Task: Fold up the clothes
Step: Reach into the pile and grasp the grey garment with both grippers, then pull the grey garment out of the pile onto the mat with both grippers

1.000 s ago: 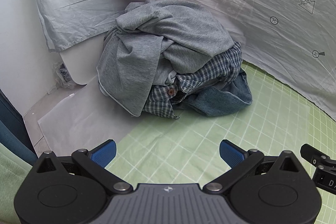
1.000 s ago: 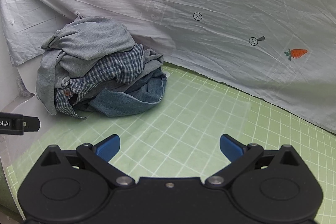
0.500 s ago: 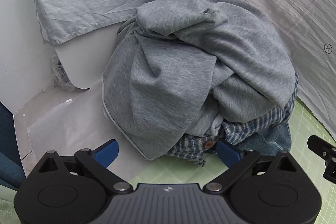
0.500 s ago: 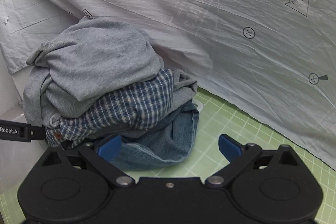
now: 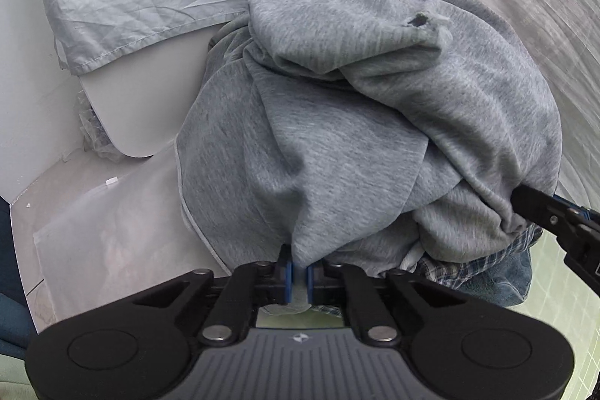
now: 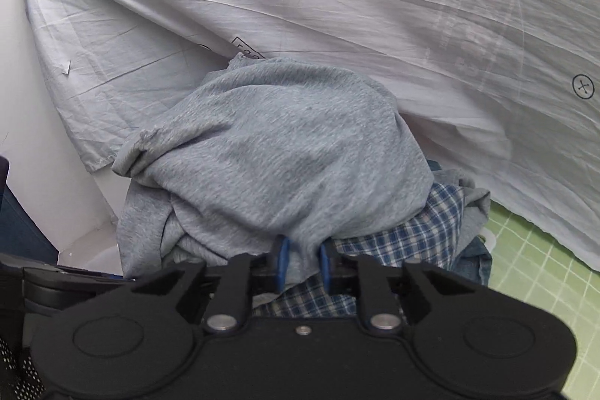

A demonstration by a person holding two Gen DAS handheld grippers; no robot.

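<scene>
Grey garment (image 5: 375, 122): crumpled, tops the clothes pile, frame centre.
Left tool (image 5: 299, 273): pads pinched on its lower fold.
Right tool (image 6: 302, 263): clamped on its hem.
Change: both tools, wide apart earlier, now grip.

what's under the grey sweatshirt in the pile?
Under the grey sweatshirt: a blue plaid shirt, then blue denim at the bottom edge, on the green grid mat. Anything deeper in the pile is covered.
</scene>
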